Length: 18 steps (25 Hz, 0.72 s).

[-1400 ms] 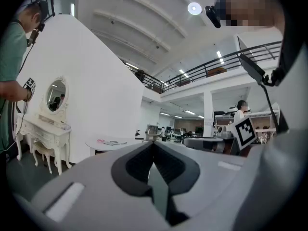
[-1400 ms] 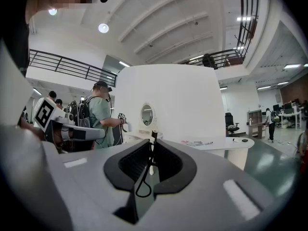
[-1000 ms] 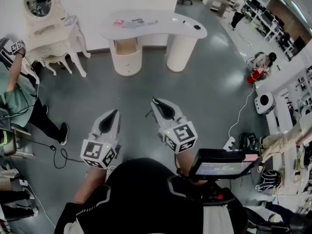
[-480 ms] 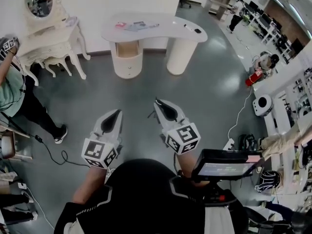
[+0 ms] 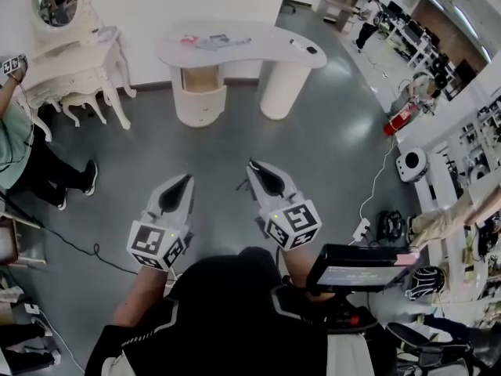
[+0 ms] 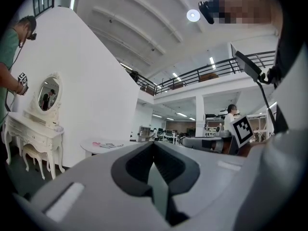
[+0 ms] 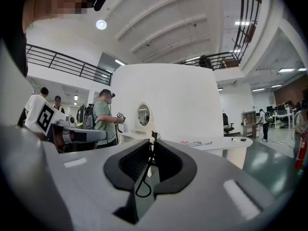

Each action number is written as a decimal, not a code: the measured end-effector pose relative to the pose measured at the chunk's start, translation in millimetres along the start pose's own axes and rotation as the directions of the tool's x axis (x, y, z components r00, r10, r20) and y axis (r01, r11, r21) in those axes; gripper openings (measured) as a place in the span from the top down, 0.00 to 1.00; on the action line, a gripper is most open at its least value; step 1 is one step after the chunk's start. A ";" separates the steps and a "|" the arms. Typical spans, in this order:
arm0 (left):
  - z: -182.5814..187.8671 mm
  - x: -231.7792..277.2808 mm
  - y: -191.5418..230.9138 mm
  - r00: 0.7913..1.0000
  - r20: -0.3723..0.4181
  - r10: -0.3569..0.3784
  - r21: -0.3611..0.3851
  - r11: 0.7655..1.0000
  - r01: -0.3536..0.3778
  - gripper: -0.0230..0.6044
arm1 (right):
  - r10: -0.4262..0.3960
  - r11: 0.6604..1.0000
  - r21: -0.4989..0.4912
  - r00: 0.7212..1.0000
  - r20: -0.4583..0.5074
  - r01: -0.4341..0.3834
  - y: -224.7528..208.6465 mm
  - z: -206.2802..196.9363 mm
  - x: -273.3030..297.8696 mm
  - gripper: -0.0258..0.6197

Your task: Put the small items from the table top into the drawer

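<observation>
Since the earlier frame, the person in the green top (image 5: 14, 143) at the left edge had slid further out of the head view, with one leg and foot pulled in closer to the white dressing table (image 5: 82, 61). The white curved surface (image 5: 270, 53) and your two grippers sat about where they were.

The small items lay on the surface, well apart from both grippers. A pink item (image 5: 188, 39) and flat grey pieces (image 5: 219, 42) were toward its left end. A dark pen-like thing (image 5: 297, 44) and a small black item (image 5: 311, 50) were at its right end. The drawer (image 5: 202, 75) showed as a tan front at the top of the left pedestal, under the surface; whether it was open or closed could not be told.

Your left gripper (image 5: 185, 182) was held out over the grey floor (image 5: 329, 139), pointing toward the surface. In the left gripper view its fingers (image 6: 131, 167) were closed together at the tips, with nothing between them.

Your right gripper (image 5: 254, 168) was beside the left one, pointing the same way. In the right gripper view its fingers (image 7: 169, 165) stood narrow, pinching a thin black wire loop (image 7: 154, 135) that ran up between the pads, loop end toward the camera. A screen (image 5: 356, 266) sat at your chest, lower right.
</observation>
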State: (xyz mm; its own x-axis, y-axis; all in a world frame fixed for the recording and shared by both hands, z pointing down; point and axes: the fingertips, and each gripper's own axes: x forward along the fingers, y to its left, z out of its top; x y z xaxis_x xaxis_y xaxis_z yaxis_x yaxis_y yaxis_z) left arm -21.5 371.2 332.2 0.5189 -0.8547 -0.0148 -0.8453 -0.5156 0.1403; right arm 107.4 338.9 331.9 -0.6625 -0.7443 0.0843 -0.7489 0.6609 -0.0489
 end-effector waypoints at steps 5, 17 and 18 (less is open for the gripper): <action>0.3 3.8 8.8 1.000 0.010 -0.008 -0.012 1.000 0.008 0.96 | 0.015 1.000 0.000 1.000 0.006 -0.015 3.1 0.1 9.9 0.90; 13.1 68.7 36.7 1.000 -0.001 0.030 0.035 0.999 -0.030 0.96 | 0.042 0.999 0.022 0.998 0.043 -0.043 -51.9 14.3 64.3 0.90; 15.3 75.9 40.1 0.999 0.001 0.040 0.037 0.999 -0.040 0.96 | 0.045 0.999 0.023 0.998 0.049 -0.046 -58.7 16.5 68.9 0.90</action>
State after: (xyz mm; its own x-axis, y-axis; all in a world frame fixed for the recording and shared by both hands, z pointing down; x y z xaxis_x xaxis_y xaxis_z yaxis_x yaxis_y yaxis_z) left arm -18.0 284.7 321.6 0.4847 -0.8746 -0.0106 -0.8694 -0.4831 0.1035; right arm 105.3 247.3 324.2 -0.6954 -0.7179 0.0333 -0.7180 0.6920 -0.0757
